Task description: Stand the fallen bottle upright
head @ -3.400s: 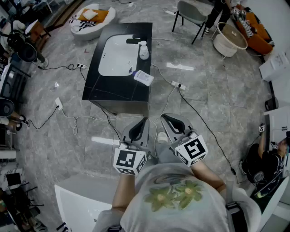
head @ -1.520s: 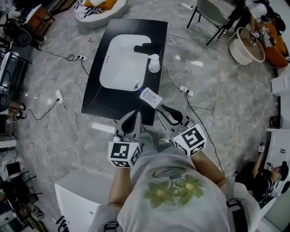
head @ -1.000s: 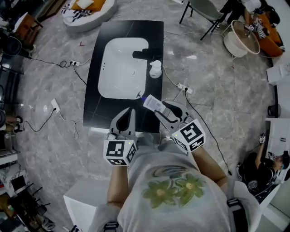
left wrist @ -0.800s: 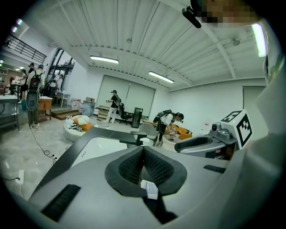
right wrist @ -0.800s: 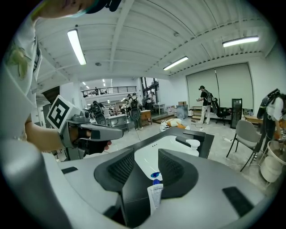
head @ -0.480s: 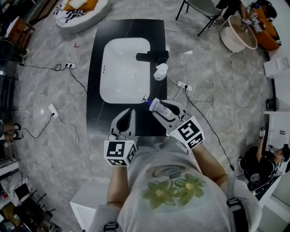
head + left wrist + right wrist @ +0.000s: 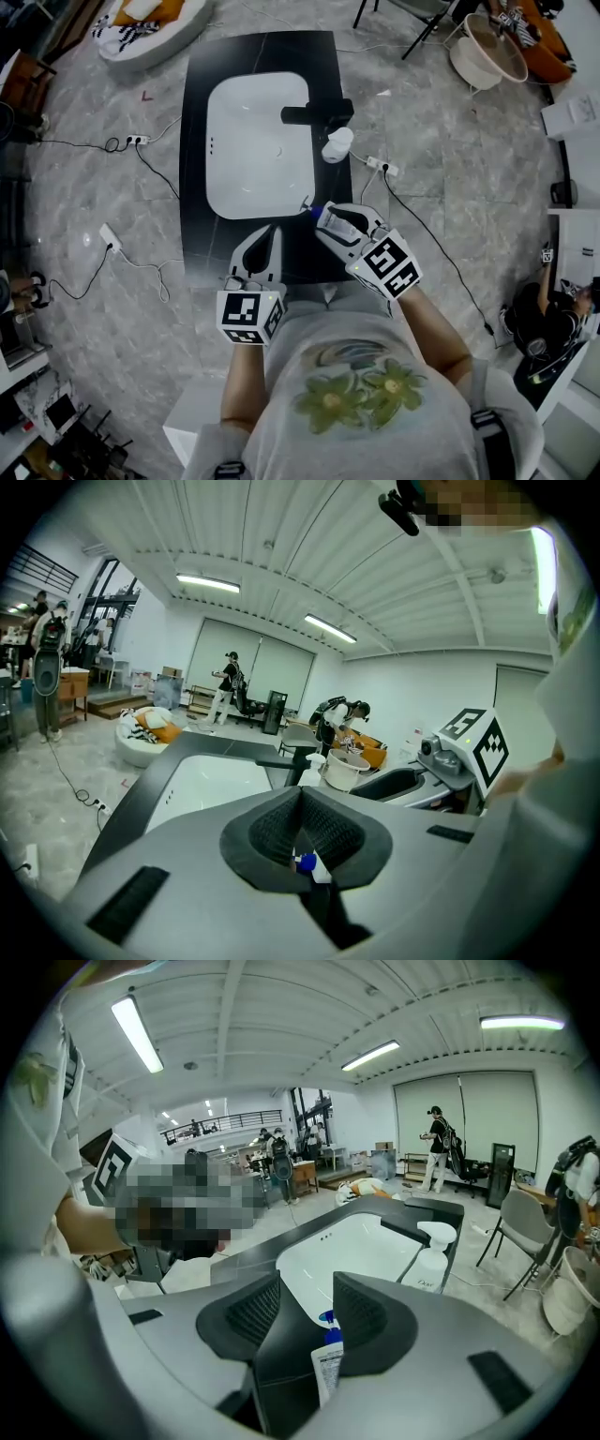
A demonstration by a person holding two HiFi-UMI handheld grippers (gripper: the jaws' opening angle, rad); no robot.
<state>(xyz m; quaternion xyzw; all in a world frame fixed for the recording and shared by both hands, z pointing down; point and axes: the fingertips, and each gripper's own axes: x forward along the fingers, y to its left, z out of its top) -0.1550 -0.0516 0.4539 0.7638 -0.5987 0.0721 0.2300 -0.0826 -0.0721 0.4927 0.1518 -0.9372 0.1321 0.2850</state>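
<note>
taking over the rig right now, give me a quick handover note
Left gripper: shut, empty, over the near edge of the black counter.
Right gripper: open, jaws on either side of the fallen bottle.
Bottle: lying at the counter's near right corner, blue cap toward the sink.
Done: right gripper lined up on the bottle.
Left: close on it, stand it upright, release.

Grey tee (image 7: 356, 398) w/ green leaf print; L gripper (image 7: 262, 234) & R gripper (image 7: 341, 215) grey, b/w marker cubes (image 7: 247, 317).
</note>
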